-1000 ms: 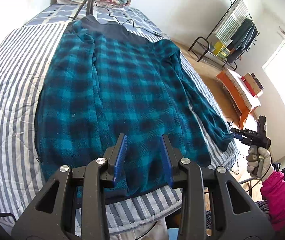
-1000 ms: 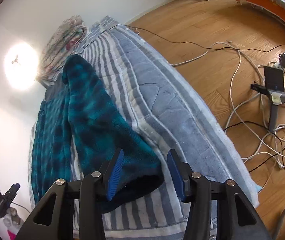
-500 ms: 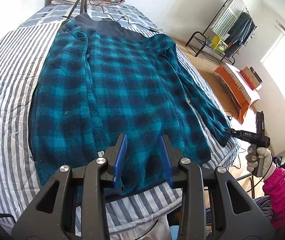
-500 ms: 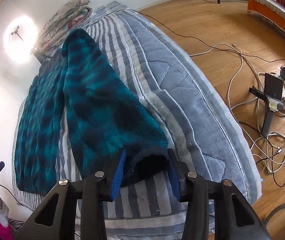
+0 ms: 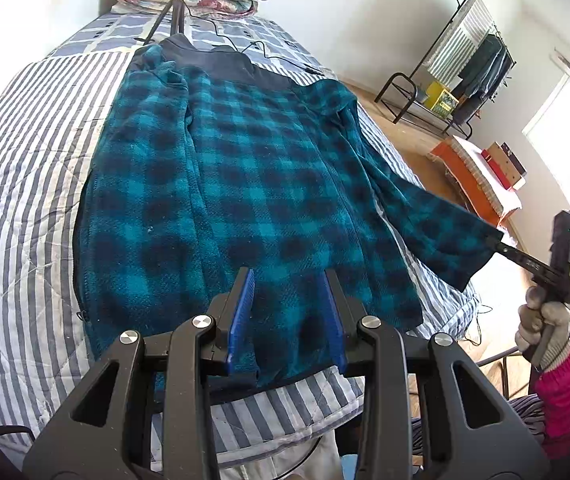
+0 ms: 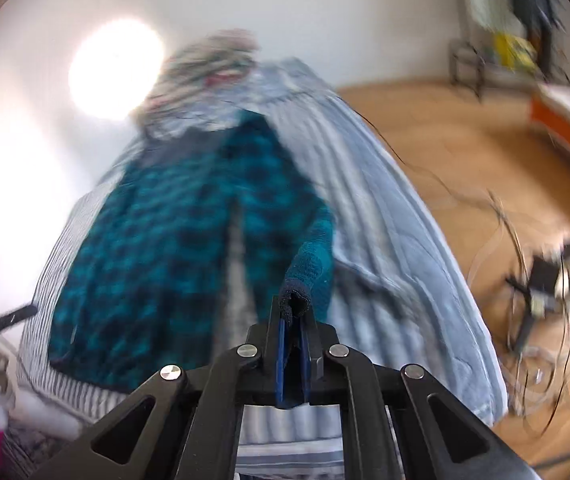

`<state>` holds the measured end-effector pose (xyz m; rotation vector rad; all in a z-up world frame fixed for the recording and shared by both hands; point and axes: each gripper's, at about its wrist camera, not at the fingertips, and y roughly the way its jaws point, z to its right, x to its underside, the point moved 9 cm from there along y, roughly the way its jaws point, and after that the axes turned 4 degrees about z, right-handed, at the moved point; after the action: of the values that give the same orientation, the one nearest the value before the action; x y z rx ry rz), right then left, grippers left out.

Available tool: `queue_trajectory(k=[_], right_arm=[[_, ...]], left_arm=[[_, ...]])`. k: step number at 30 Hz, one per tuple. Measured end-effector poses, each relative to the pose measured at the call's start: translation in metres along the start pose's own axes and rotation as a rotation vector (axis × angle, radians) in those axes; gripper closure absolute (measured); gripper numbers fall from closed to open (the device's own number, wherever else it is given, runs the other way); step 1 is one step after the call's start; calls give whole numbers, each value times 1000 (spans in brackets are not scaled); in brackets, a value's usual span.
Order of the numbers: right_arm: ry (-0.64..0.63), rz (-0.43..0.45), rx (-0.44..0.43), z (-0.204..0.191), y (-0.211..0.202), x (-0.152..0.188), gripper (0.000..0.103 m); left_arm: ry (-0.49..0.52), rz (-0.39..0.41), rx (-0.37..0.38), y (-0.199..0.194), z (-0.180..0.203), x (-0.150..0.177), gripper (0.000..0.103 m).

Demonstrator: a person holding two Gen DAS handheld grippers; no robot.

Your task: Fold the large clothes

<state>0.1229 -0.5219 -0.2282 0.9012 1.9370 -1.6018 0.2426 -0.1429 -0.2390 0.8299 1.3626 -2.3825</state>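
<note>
Sleeve fold: we keep right claw (image 6: 293, 322) clamped on cuff (image 6: 295, 299), left claw (image 5: 288, 316) apart above hem (image 5: 245, 376), carrying sleeve (image 5: 425, 216) flat across jacket (image 5: 245, 184).

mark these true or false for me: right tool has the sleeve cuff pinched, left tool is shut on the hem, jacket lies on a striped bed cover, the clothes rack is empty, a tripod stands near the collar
1. The right tool has the sleeve cuff pinched: true.
2. The left tool is shut on the hem: false; its pads stand apart over the plaid jacket.
3. The jacket lies on a striped bed cover: true.
4. The clothes rack is empty: false; garments hang on it.
5. A tripod stands near the collar: true.
</note>
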Motion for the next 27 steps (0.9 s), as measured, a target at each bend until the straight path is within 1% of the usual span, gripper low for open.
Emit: queue_trajectory(k=[4, 7, 10, 13, 16, 20, 23, 27], right_arm=[[-179, -1, -71, -71, 3, -2, 99], [-273, -40, -137, -117, 16, 6, 99], [-365, -106, -190, -158, 35, 27, 99], [-475, -183, -222, -192, 58, 58, 99], [-539, -265, -249, -212, 80, 88, 99], [-574, -346, -260, -216, 97, 116, 99], [-567, -370, -272, -215, 101, 124, 99], [-549, -368, -301, -214, 97, 124, 97]], left_arm=[[-14, 6, 5, -4, -3, 0, 70], [-34, 16, 14, -7, -4, -2, 70], [-49, 18, 16, -7, -7, -1, 70], [-70, 15, 16, -6, -12, 2, 70], [-91, 11, 16, -3, -17, 5, 70], [-111, -4, 20, 3, -21, 13, 70], [-119, -29, 32, 12, -18, 22, 70], [-125, -69, 56, 27, -9, 34, 70]])
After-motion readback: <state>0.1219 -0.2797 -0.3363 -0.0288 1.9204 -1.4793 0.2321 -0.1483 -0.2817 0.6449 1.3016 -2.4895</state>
